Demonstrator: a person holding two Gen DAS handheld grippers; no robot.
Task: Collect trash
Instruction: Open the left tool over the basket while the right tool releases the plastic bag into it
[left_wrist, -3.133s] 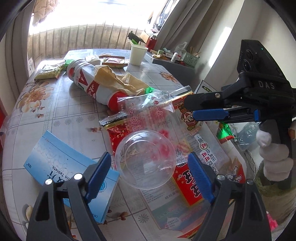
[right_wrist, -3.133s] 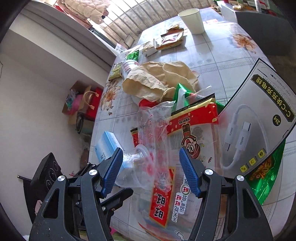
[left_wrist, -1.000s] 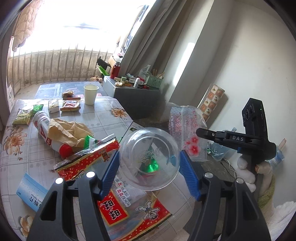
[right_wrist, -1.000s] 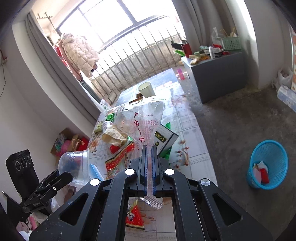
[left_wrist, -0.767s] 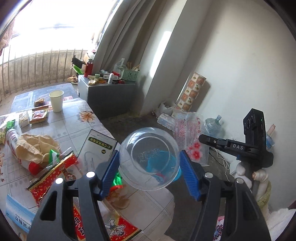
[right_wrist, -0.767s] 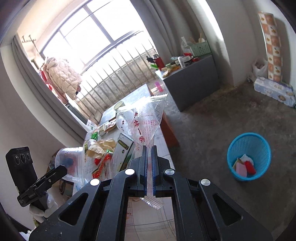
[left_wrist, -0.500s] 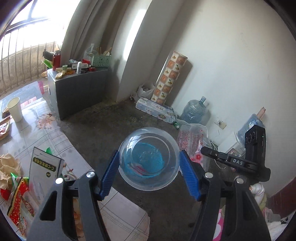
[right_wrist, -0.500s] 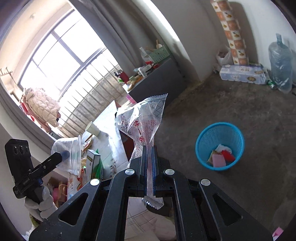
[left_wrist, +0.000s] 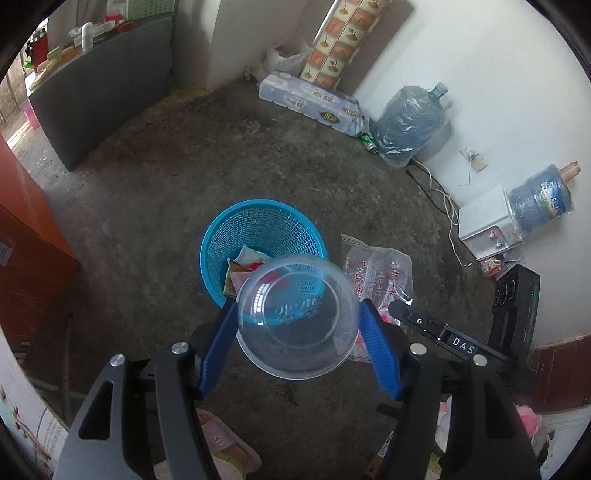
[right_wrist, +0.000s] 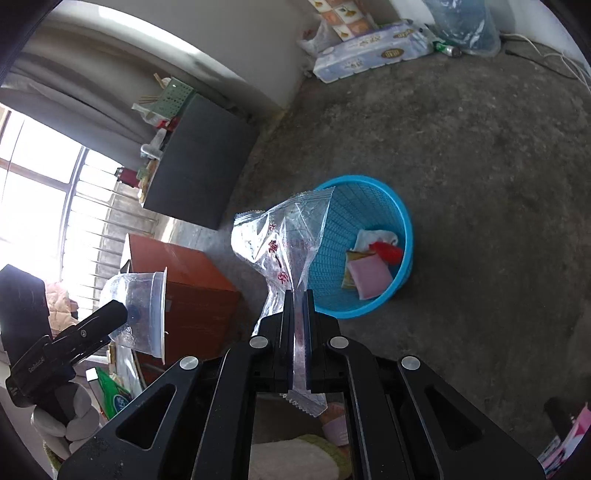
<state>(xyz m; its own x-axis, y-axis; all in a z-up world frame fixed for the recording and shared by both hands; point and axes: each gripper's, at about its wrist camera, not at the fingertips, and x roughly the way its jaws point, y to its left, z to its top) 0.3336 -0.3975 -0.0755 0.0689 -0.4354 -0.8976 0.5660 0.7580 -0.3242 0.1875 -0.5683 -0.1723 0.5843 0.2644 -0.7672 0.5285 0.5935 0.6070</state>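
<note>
Both grippers have swung from the table to above the blue basket (left_wrist: 236, 229) on the floor, trash inside. Left gripper (left_wrist: 297, 330) clamps a clear cup (left_wrist: 295, 321) over the basket's near rim. Right gripper (right_wrist: 297, 299), pressed together, pinches a clear bag (right_wrist: 284, 240) beside the basket.

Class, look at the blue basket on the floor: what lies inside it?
Inside the blue basket: a pink flat packet, something red and white paper. Anything beneath these is covered.
</note>
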